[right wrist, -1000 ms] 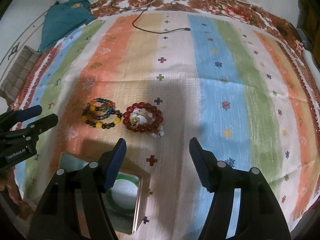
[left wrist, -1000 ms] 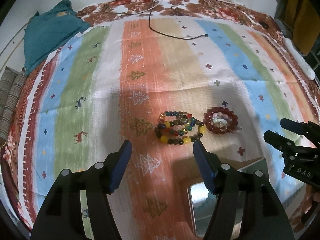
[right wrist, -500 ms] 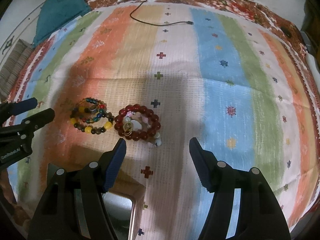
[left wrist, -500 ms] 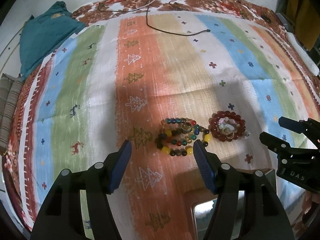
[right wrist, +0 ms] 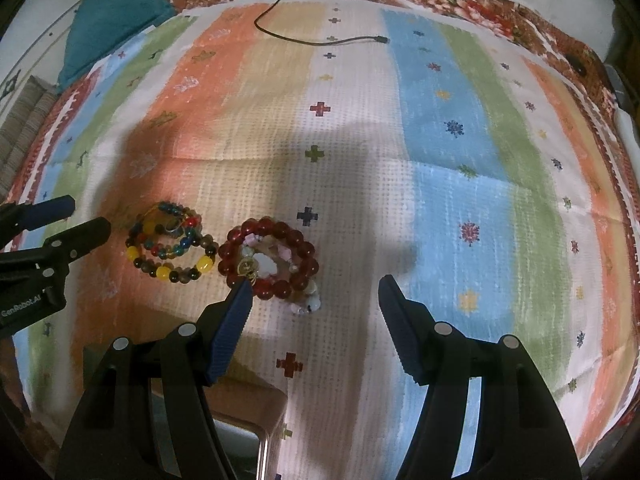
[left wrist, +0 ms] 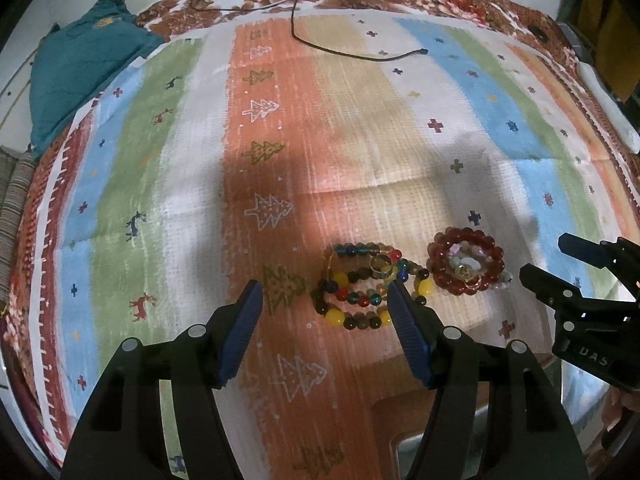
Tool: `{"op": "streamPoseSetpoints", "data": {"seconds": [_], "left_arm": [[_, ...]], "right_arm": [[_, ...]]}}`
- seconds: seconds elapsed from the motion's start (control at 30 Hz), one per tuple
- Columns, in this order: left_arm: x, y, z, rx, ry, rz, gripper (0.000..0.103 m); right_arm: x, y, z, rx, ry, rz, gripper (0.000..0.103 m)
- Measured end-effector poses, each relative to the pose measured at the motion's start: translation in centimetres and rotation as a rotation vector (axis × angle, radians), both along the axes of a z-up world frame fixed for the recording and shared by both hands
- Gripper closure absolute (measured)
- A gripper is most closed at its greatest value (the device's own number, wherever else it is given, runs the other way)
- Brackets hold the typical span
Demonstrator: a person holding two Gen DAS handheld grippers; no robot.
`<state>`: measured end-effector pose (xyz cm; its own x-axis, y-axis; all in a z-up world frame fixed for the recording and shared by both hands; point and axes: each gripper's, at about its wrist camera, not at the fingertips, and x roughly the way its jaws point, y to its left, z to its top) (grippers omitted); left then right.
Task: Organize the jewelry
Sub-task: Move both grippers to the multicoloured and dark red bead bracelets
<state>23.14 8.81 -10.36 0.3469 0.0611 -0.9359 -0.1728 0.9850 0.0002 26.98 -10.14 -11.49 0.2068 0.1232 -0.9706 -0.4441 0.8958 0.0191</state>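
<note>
Wide bare striped cloth (left wrist: 360, 152) is left beyond the two bead piles (right wrist: 224, 250) — only a black cable (right wrist: 320, 40) lies far back — a box corner (right wrist: 248, 412) sits nearest.

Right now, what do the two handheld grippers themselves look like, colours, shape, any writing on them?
Both match: the left gripper and right gripper have matte black angular bodies with round silver rivets, each ending in two tapering fingers faced with ribbed dark blue pads. White lettering marks their sides: "GenRobot.AI" on the left one, a partial "DAS" on the right. No cables or sleeves show.

Two bead piles lie side by side on the mat (right wrist: 440, 160), the mixed bracelets (right wrist: 168, 246) left of the ringed pile (right wrist: 268, 258). A cable (right wrist: 320, 40) lies far behind them.
</note>
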Motion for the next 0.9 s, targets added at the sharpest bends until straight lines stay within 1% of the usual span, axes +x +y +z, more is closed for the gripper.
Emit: {"op": "streamPoseSetpoints", "data": {"seconds": [0.43,0.47,0.53,0.7,0.73,0.83,0.9], "left_arm": [[1.7,0.6,-2.3,0.015,0.051,-0.004,0.039],[1.8,0.6,-2.5,0.017,0.057,-0.007,0.039],[2.0,0.6,-2.9,0.026,0.066,-0.014,0.039],[2.4,0.8,-3.5,0.030,0.078,-0.015,0.041],[2.5,0.8,-3.6,0.030,0.080,-0.015,0.041],[2.8,0.9,-4.1,0.031,0.087,-0.014,0.042],[3.0,1.0,-4.4,0.039,0.093,-0.013,0.044]], "right_arm": [[2.0,0.3,-3.2,-0.041,0.039,-0.020,0.038],[2.2,0.3,-3.4,-0.041,0.042,-0.024,0.044],[2.5,0.2,-3.7,-0.038,0.047,-0.030,0.048],[3.0,0.5,-4.2,-0.037,0.051,-0.019,0.048],[3.1,0.5,-4.3,-0.040,0.051,-0.016,0.049],[3.4,0.7,-4.7,-0.053,0.050,-0.016,0.056],[3.6,1.0,-5.0,-0.049,0.054,-0.009,0.056]]}}
